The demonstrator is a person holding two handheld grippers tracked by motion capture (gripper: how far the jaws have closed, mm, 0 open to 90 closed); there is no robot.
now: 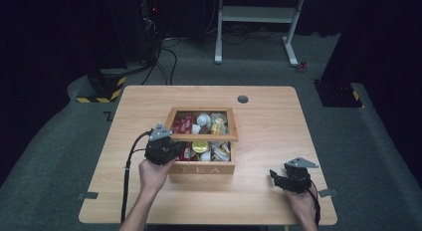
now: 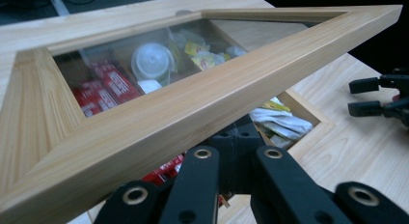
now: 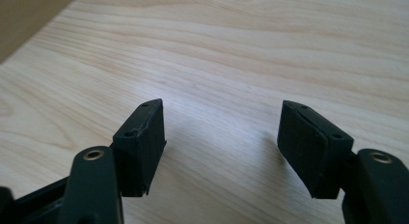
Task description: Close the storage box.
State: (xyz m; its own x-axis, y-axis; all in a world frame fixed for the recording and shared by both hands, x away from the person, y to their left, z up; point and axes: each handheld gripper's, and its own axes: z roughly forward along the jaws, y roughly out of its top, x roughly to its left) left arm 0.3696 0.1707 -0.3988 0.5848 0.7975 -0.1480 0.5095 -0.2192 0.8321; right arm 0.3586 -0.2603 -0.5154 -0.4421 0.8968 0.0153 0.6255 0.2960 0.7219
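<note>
We see a wooden tea box [image 1: 201,168] standing near the middle of the table [image 1: 278,136], with the word TEA on its front wall. Its lid [image 1: 203,137], a wooden frame with a clear window, is lifted at the front edge and stands tilted above the box, so that the compartments below are open to the view. The left gripper [image 1: 171,147] is at the front left corner of the box and its jaws are closed on the front rail of the lid; in the left gripper view this rail [image 2: 193,118] crosses just above the jaws. Inside the box, through the window, we can see red packets [image 2: 103,89] at the left side, a white round cup with a lid [image 2: 152,61] beside them, and yellow sachets [image 2: 205,57] further right. More pale sachets [image 2: 279,122] lie in the front right compartment. The right gripper [image 1: 276,178] rests on the table to the right of the box, well apart from it, and its jaws are spread wide with nothing between them; its pads [image 3: 144,137] hover over bare wood.
</note>
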